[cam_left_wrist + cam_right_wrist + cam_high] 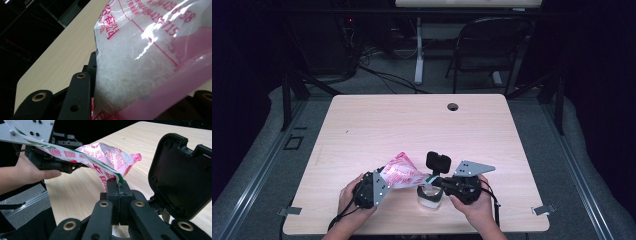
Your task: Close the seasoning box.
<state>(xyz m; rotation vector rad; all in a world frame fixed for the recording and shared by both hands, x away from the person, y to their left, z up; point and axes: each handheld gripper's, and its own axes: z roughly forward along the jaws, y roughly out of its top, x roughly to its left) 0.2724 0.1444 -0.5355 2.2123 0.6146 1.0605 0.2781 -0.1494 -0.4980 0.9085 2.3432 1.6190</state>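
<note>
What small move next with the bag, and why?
Probably pull the right gripper slowly away to tear the top edge open. It is shut on the bag edge, the left gripper clamps the bag's body full of white grains, and a small clear container sits on the table just below.

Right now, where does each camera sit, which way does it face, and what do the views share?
High view: above the person's side, looking forward and down on the table; both hands, left tool and right tool show.
Left gripper view: on the left tool, facing the pink bag between its black jaws.
Right gripper view: on the right tool, jaws shut on the bag's edge; left tool beyond.
Shared: the bag, in all three.
</note>
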